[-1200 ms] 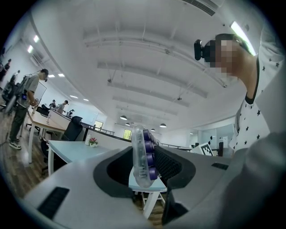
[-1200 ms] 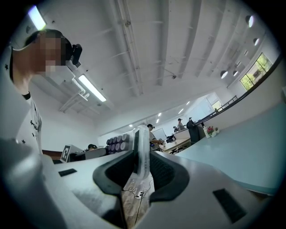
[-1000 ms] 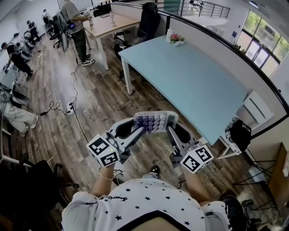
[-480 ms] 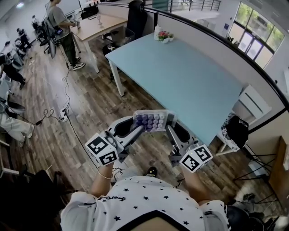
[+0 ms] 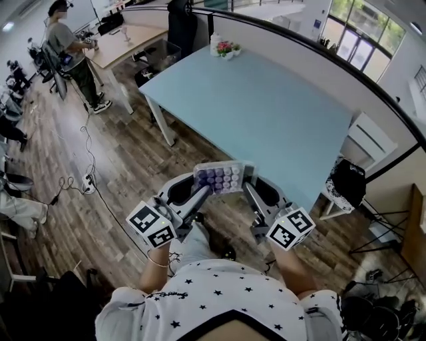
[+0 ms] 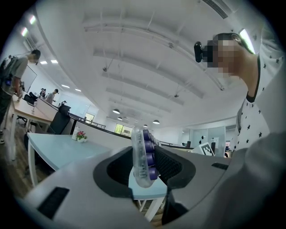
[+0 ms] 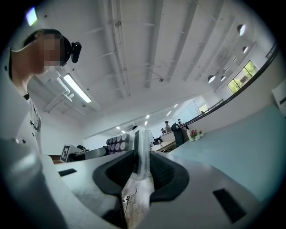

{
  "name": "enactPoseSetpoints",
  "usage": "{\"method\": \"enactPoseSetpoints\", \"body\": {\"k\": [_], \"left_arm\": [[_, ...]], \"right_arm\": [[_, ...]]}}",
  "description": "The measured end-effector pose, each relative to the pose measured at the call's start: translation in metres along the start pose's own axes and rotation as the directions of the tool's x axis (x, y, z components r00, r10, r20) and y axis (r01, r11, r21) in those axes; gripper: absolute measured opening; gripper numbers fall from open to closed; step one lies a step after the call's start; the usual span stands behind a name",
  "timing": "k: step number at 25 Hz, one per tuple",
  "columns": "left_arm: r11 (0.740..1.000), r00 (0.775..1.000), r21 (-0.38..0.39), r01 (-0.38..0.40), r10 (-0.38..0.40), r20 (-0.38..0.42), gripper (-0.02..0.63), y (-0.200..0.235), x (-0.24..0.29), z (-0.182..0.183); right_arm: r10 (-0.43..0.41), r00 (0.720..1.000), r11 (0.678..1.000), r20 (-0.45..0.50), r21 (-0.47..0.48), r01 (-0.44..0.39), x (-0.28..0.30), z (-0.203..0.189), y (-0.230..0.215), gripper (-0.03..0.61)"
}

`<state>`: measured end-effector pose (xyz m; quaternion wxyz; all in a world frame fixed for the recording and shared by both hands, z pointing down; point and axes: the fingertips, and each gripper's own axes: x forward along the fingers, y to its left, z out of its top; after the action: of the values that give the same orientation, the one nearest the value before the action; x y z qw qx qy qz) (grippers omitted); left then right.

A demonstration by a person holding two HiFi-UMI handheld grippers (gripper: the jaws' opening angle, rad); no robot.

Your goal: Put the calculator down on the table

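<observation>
A clear calculator with purple keys hangs in the air in front of me, held between both grippers. My left gripper is shut on its left edge; in the left gripper view the calculator stands edge-on between the jaws. My right gripper is shut on its right edge, and the right gripper view shows the clear edge clamped between the dark pads. The long light-blue table lies just beyond the calculator, which is over the wooden floor near the table's near edge.
A small flower pot and a white bottle stand at the table's far end. A black office chair sits behind it. A person stands by a wooden desk at the far left. Cables lie on the floor. A black bag rests at the right.
I have walked toward the blue table, and it now sits closer under the calculator. Both grippers keep the same hold on the calculator.
</observation>
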<state>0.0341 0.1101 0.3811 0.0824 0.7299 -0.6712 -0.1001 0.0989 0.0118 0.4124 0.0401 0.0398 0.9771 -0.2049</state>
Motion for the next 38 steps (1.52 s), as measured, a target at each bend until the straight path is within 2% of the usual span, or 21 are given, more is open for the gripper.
{"method": "enactPoseSetpoints", "body": {"k": [15, 20, 22, 25, 38], "left_arm": [[0.987, 0.987, -0.019, 0.157, -0.157, -0.025, 0.155, 0.09, 0.065, 0.025], [0.979, 0.979, -0.044, 0.201, -0.202, -0.035, 0.155, 0.141, 0.089, 0.042], [0.975, 0.975, -0.046, 0.216, -0.218, -0.037, 0.155, 0.147, 0.094, 0.043], [0.971, 0.971, -0.045, 0.235, -0.237, -0.036, 0.155, 0.15, 0.096, 0.042], [0.956, 0.957, -0.082, 0.283, -0.287, -0.038, 0.156, 0.218, 0.104, 0.054]], "right_arm": [[-0.151, 0.988, 0.988, 0.036, -0.013, 0.151, 0.069, 0.024, -0.06, 0.104], [-0.204, 0.978, 0.979, 0.038, -0.015, 0.204, 0.115, 0.037, -0.084, 0.104], [-0.218, 0.975, 0.976, 0.039, -0.018, 0.219, 0.119, 0.038, -0.088, 0.104], [-0.235, 0.971, 0.972, 0.041, -0.023, 0.236, 0.12, 0.036, -0.089, 0.104], [-0.305, 0.952, 0.952, 0.04, -0.019, 0.306, 0.181, 0.034, -0.103, 0.104]]}}
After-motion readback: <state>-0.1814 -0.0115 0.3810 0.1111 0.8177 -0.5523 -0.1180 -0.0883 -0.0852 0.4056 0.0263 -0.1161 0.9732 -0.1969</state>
